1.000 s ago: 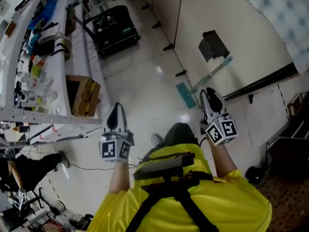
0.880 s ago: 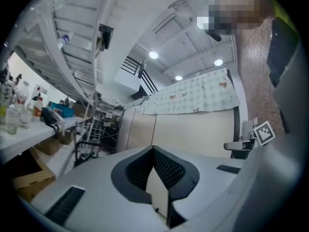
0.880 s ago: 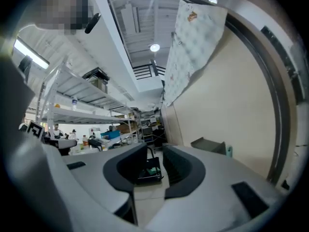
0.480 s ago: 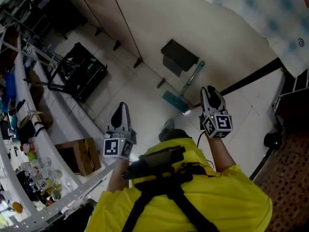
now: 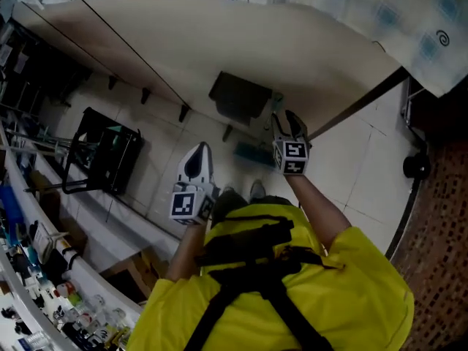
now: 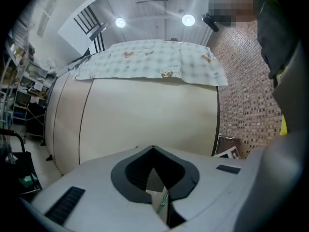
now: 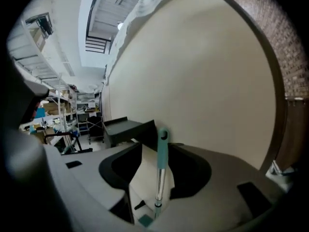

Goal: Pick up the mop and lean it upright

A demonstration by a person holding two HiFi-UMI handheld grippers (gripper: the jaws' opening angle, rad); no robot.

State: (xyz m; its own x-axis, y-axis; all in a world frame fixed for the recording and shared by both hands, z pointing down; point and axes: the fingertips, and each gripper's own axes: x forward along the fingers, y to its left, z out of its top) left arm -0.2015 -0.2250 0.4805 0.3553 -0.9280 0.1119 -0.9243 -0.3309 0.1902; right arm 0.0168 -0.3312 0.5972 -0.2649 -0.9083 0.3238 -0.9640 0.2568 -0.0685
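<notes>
Right claw, opening around the mop, mostly hides its head.

This looks like a lab or workshop with a storage side, not a home. A long white metal shelving rack runs down one side, crowded with small bottles and containers, and a brown cardboard box sits beneath it. A black wheeled wire cart stands on the glossy white tiled floor. More open shelving units fill the far end of the room. A tall cream panel partition divides the space, with a pale checked cloth draped over its top, and a red-brown brick wall adjoins it. Round ceiling lamps hang in a bare white industrial ceiling. A teal-handled mop stands at the partition.
</notes>
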